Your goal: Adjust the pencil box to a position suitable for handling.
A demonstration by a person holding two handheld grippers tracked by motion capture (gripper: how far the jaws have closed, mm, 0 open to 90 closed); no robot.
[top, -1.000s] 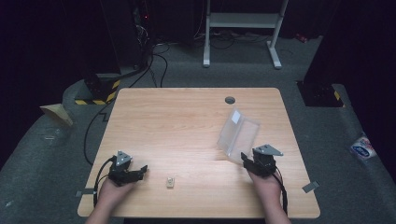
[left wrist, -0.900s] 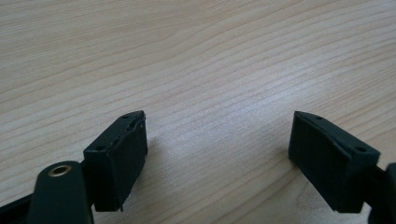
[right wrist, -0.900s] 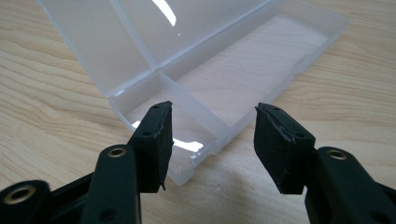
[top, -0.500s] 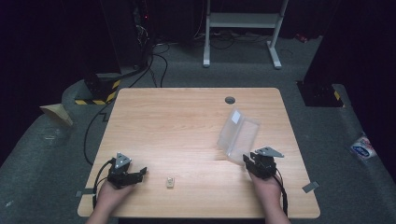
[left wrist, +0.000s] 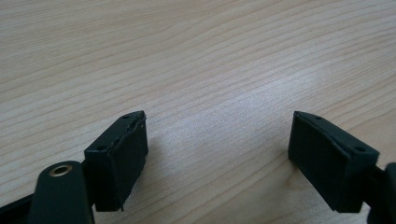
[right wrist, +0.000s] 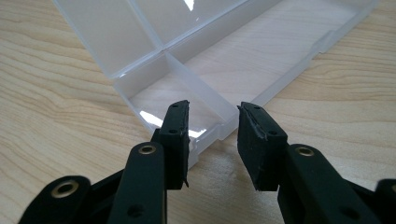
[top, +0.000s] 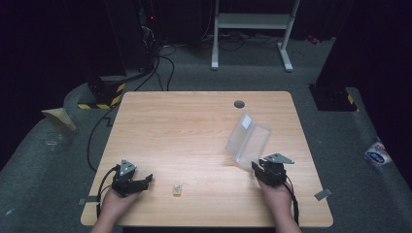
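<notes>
A clear plastic compartment box [top: 248, 140] lies on the right half of the wooden table [top: 194, 131], its lid raised. In the right gripper view the box [right wrist: 187, 70] has a small near compartment and a longer one, both holding nothing. My right gripper [top: 258, 166] sits at the box's near corner; its fingers stand a little apart, and that corner is just ahead of the gap [right wrist: 214, 122]. A small pale piece [top: 177, 190] lies near the front edge. My left gripper [top: 145, 180] rests to its left, wide open over bare wood [left wrist: 217, 144].
A dark round grommet hole [top: 239, 104] sits near the table's far edge. Cables trail from both grippers over the front edge. On the dark floor beyond are a white stand [top: 252, 29], a black-and-yellow striped block [top: 99, 94] and a packet [top: 376, 154] at the right.
Both hands have drawn back very slightly toward the near edge. The box and the small pale piece have not moved.
</notes>
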